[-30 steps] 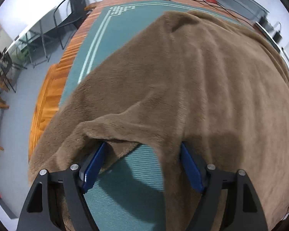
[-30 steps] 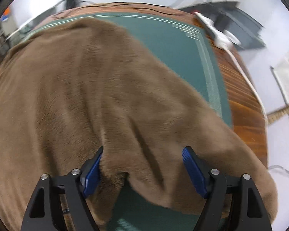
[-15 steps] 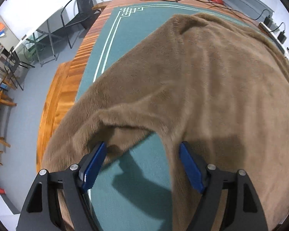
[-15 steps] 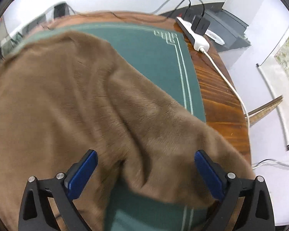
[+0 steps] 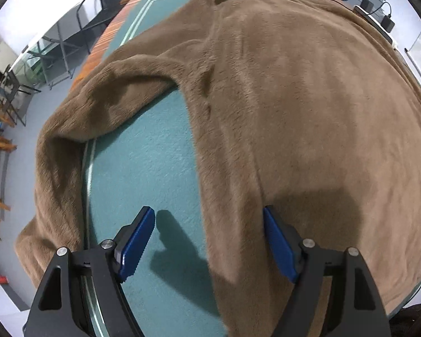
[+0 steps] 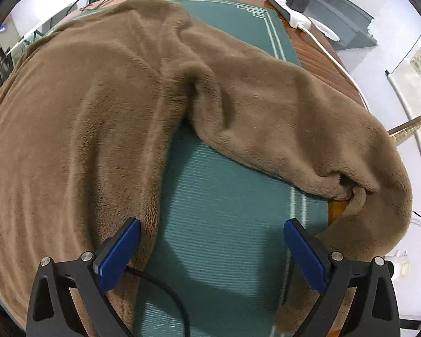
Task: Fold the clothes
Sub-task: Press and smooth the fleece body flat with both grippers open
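A brown fleece top (image 5: 294,98) lies spread on a green mat (image 5: 143,168). In the left wrist view its left sleeve (image 5: 112,98) runs out leftward and hangs over the table edge. My left gripper (image 5: 207,210) is open over bare mat, and its right pad (image 5: 278,247) stands at the edge of the top's body. In the right wrist view the same top (image 6: 84,98) fills the left side, while its right sleeve (image 6: 294,106) drapes off the table at the right. My right gripper (image 6: 212,222) is wide open above the mat (image 6: 224,182), holding nothing.
The mat covers a wooden table (image 6: 317,56). A white power strip (image 6: 292,14) with cables lies at the far right corner. A black cable (image 6: 165,289) hangs by my right gripper. Black chairs (image 5: 103,2) stand beyond the table's left side.
Both grippers have drawn back from the armpit folds that lay between their jaws; bare mat now lies between them. The right jaws have spread wider. The sleeves now lie spread outward.
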`<state>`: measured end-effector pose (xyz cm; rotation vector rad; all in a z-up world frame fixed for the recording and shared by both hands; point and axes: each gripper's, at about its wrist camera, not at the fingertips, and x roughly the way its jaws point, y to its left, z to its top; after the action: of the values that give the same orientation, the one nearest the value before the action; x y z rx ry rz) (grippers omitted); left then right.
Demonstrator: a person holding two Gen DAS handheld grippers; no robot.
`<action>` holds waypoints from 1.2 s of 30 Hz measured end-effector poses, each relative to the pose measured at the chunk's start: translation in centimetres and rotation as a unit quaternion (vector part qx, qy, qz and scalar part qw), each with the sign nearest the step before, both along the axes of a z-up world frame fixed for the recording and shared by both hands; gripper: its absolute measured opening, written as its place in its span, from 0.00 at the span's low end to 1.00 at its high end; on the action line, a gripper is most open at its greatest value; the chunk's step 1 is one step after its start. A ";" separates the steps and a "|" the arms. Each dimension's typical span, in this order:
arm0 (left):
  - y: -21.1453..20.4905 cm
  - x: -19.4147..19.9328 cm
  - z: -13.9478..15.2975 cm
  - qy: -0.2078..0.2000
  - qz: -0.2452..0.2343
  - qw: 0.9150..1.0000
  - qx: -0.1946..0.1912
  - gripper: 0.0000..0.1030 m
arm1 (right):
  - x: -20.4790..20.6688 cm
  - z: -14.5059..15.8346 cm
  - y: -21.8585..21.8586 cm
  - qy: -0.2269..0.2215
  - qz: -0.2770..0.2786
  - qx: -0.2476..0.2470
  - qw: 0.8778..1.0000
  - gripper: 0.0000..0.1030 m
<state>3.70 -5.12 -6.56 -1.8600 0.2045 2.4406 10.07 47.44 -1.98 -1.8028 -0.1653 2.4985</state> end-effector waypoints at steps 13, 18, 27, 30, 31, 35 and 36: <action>0.3 7.8 3.4 0.025 -0.002 0.999 -0.022 0.80 | 7.2 6.3 -2.6 0.076 0.075 0.048 0.993 0.99; 2.4 11.8 5.6 0.036 -0.027 0.999 0.011 0.80 | 13.2 9.5 -3.9 0.094 0.126 -0.015 0.988 0.99; 6.9 16.4 4.4 0.021 -0.111 0.994 -0.014 0.80 | 19.3 6.5 -9.3 0.050 0.237 -0.076 0.967 0.99; 6.8 17.0 3.7 0.018 -0.097 0.995 -0.014 0.80 | 19.8 4.4 -10.5 0.034 0.254 -0.075 0.964 0.99; 6.7 17.2 3.5 0.017 -0.093 0.995 -0.014 0.80 | 19.9 3.8 -11.0 0.032 0.259 -0.071 0.963 0.99; 6.3 17.7 2.5 0.011 -0.071 0.997 -0.007 0.80 | 19.3 1.7 -12.3 0.025 0.263 -0.053 0.963 0.98; 6.1 17.7 2.4 0.011 -0.067 0.998 -0.003 0.80 | 19.1 1.2 -12.6 0.024 0.262 -0.047 0.964 0.98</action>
<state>21.40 1.00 -4.15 -1.7605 0.3273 2.3751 29.21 34.84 -0.76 -1.9381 -0.6052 2.9344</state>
